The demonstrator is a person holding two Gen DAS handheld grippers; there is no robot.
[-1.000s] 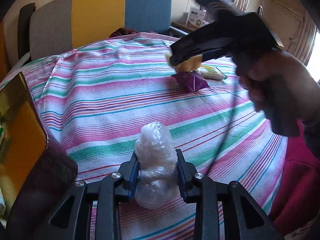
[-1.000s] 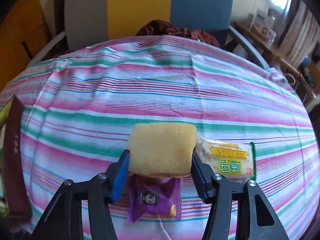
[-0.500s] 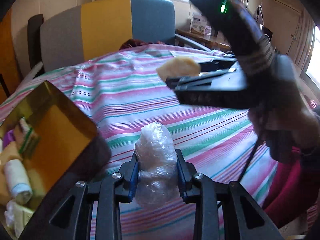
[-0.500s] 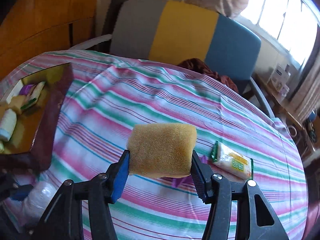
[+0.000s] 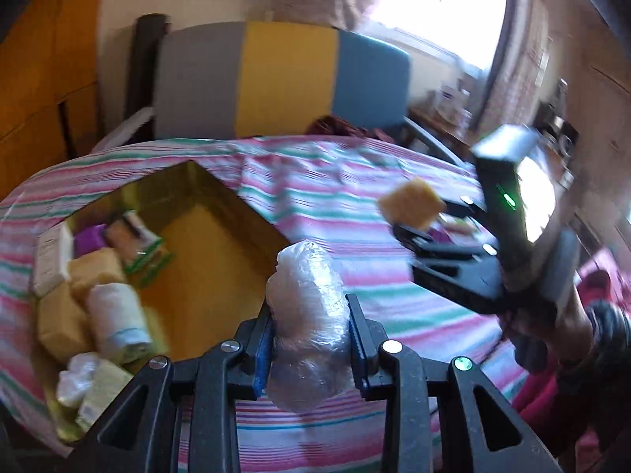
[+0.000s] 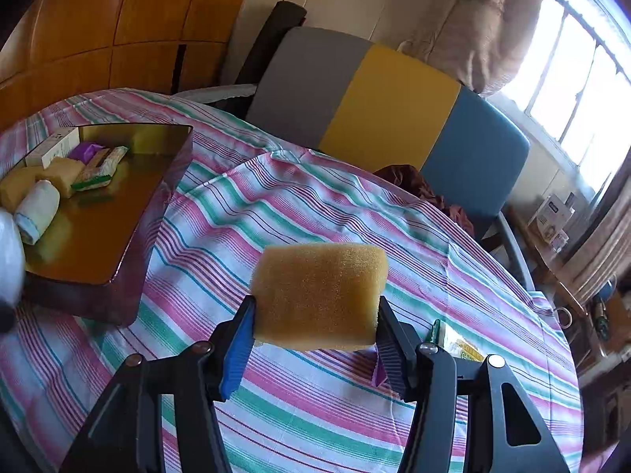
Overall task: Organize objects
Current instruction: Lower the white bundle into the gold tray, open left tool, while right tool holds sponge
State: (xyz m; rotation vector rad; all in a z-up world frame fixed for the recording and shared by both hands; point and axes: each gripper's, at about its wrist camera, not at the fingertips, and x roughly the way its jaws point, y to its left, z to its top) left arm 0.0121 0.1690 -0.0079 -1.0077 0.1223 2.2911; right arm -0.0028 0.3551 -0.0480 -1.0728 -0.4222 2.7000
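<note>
Right wrist: sponge [image 6: 318, 295] clamped between fingers [image 6: 236, 349].

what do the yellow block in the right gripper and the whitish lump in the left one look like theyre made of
Yellow block: looks like open-cell foam sponge, matte, its face finely pitted with pores.
Whitish lump: wrapped in thin clear plastic film, glossy and crinkled with small highlights; what is inside cannot be told.

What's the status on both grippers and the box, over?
Left gripper shut on plastic-wrapped bundle. Right gripper shut on yellow sponge. Gold box part filled. Nothing blocking.
</note>
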